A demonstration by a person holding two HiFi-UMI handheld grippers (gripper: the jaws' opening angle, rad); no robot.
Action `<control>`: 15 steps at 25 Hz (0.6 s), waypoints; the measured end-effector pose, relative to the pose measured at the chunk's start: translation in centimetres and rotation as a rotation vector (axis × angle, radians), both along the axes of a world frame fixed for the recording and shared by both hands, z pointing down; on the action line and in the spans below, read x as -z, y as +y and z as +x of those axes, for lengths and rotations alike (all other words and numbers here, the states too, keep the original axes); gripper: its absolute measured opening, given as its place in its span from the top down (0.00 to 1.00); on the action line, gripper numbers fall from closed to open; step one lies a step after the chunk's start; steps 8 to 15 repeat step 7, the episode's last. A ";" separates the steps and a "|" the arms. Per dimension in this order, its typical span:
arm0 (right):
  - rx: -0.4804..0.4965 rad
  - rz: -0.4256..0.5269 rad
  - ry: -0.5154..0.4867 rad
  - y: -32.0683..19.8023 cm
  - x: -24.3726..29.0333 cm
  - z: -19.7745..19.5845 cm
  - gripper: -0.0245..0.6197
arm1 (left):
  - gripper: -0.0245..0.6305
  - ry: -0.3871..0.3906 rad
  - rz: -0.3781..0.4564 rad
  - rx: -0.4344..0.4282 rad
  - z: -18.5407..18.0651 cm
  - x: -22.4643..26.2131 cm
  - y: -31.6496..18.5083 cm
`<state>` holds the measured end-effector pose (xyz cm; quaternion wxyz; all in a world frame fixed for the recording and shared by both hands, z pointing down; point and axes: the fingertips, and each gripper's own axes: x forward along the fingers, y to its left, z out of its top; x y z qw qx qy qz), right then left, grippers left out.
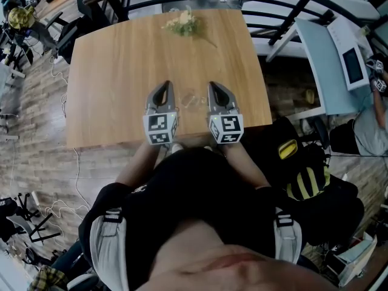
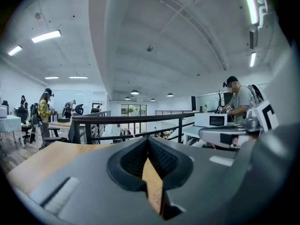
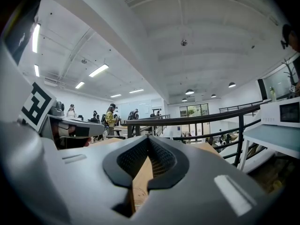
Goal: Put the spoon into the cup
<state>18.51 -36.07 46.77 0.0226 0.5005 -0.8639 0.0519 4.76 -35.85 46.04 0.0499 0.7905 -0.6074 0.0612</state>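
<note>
- We see the left tongs [image 1: 164,85] and the right tongs [image 1: 214,85] lying on the pale wooden counter [image 1: 115,65], each closed tip to tip on nothing.
- Between them sits a faint clear glassy thing [image 1: 193,99] — cup or spoon, we cannot tell which.

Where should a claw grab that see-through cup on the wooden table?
Across the round side wall of the clear glass cup, coming from the right, where the shut right claw sits beside it; open it first. The cup's outline is faint, so its pose is uncertain.
</note>
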 end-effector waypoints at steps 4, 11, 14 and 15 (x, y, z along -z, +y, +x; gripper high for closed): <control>-0.001 0.000 -0.001 0.0 0.0 0.1 0.96 | 0.94 -0.010 0.010 0.006 -0.2 0.1 -0.1; 0.001 0.004 -0.003 0.1 0.0 0.0 0.96 | 0.94 -0.010 0.012 0.010 -0.4 0.0 -0.1; 0.001 0.004 -0.003 0.1 0.0 0.0 0.96 | 0.94 -0.010 0.012 0.010 -0.4 0.0 -0.1; 0.001 0.004 -0.003 0.1 0.0 0.0 0.96 | 0.94 -0.010 0.012 0.010 -0.4 0.0 -0.1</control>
